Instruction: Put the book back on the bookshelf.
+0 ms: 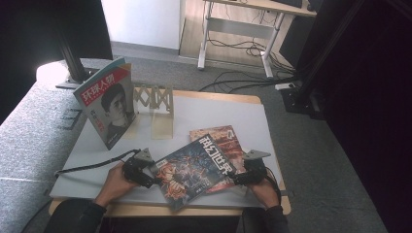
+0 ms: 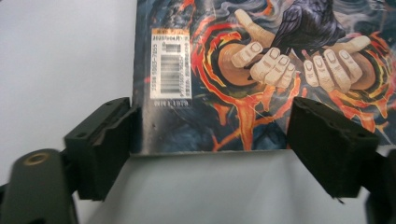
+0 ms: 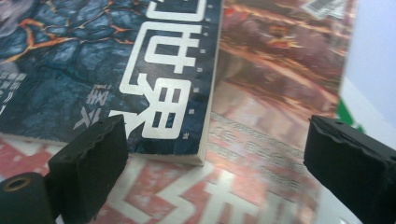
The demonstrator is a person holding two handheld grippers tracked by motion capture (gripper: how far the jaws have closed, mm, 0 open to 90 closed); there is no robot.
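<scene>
Magazines lie stacked near the front edge of the white mat (image 1: 218, 109); the blue magazine (image 1: 194, 171) rests askew on top of the red magazine (image 1: 219, 138), and both grippers sit at its two ends; the left gripper (image 1: 141, 175) is at the barcode end, the right gripper (image 1: 243, 175) at the title end

In the left gripper view the jaws stand apart with the blue magazine (image 2: 243, 70) edge between them, one pad close against the spine corner, the other not pressing, so nothing is clamped yet; in the right gripper view the jaws are spread wide too, one near the blue magazine (image 3: 116, 60) corner, the other out over the red magazine (image 3: 280, 84); neither holds anything

The step looks like taking the top magazine for the wooden rack (image 1: 155, 99), where another magazine (image 1: 108, 102) already leans; to do it well, slide one pad under the cover edge only, keep the lower pad off the red one so both are not pinched together; close on the spine side where the pages are stiff; lift both ends evenly so it does not sag
</scene>
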